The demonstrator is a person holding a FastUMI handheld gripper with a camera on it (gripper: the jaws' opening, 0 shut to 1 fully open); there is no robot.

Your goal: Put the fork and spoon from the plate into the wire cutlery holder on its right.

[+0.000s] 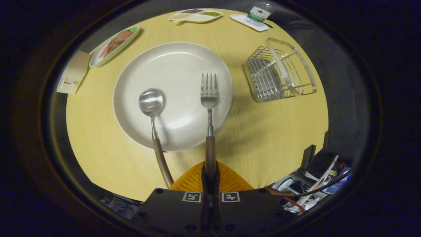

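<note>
The gripper (210,171) pinches one fork (209,98) by its handle, apparently lifted; one spoon (152,108) overhangs the plate (184,62) rim; bare table (263,131) before the holder (279,70).

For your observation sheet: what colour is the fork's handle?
Brown, wood-like, on the fork, clamped in the claw; clearest in the gripper view.

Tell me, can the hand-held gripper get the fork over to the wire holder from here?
Probably yes. The hand-held gripper is shut on the fork handle, and bare table lies between the plate and the open-topped wire holder.
</note>
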